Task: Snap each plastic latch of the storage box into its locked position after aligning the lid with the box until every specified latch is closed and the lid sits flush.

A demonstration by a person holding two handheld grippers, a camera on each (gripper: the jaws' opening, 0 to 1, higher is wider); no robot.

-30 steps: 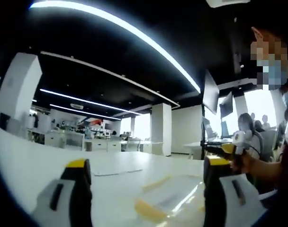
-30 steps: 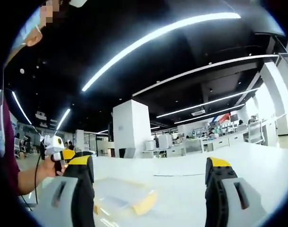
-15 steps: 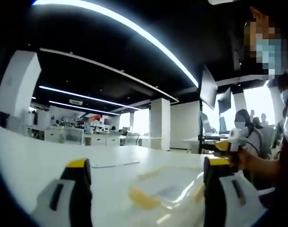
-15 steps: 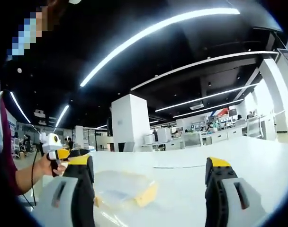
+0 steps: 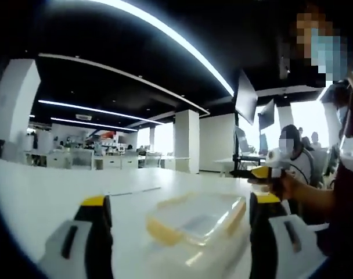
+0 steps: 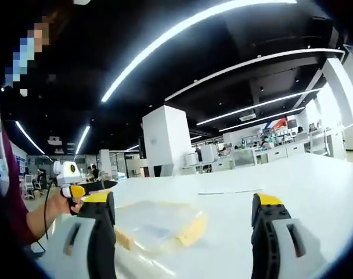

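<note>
Storage box (image 5: 194,224) sits on the white table (image 5: 43,192), lid on, yellow latches (image 6: 195,228) unsnapped by the look of it. Left claw (image 5: 179,218) and right claw (image 6: 182,215) both wide, holding nothing. Box lies dead ahead of the left, ahead-left of the right; left looks nearer.

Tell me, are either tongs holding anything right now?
Nothing held: both tongs stand open, apart from the clear plastic storage box with yellow latches.
</note>
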